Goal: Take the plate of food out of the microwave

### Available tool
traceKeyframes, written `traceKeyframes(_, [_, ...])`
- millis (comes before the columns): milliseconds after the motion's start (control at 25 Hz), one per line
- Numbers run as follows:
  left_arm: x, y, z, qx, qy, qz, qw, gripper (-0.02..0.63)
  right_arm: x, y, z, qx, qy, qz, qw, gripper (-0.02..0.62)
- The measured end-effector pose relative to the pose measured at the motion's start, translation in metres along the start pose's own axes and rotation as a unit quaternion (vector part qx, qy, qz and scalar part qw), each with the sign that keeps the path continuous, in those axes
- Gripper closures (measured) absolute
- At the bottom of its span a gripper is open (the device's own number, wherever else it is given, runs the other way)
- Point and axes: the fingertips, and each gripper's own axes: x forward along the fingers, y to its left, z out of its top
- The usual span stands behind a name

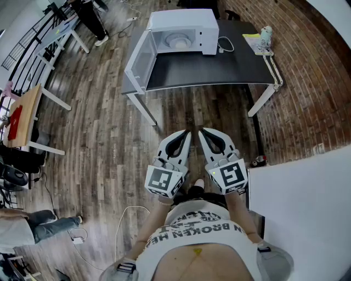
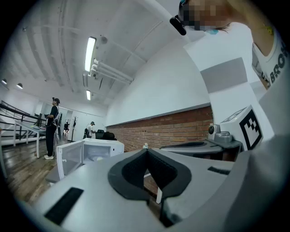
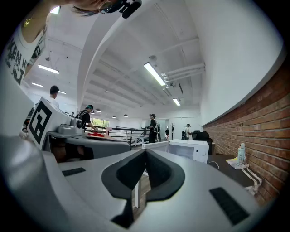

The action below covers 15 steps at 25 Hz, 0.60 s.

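A white microwave stands at the back of a dark table with its door swung open to the left. Inside it lies a pale plate; any food on it is too small to make out. My left gripper and right gripper hang side by side over the wooden floor, well short of the table, both shut and empty. The microwave shows far off in the left gripper view, and the microwave again in the right gripper view.
A white cable and a small bottle with papers lie on the table's right part. A wooden table with a red item stands at the left. People stand far back and at the lower left. A brick wall runs along the right.
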Motion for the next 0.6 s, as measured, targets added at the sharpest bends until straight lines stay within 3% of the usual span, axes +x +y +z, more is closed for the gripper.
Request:
traceKeyframes(360, [0.022,-0.006,-0.017,-0.006,0.015,-0.005,0.9999,0.600,0.002,-0.024,-0.011,0.021,-0.014,0.015,1.000,0.588])
traceKeyframes(600, [0.039,0.016,-0.024,-0.031,0.014,-0.023,0.9992,0.600,0.030,-0.029,-0.019,0.030,-0.003,0.035,0.999,0.588])
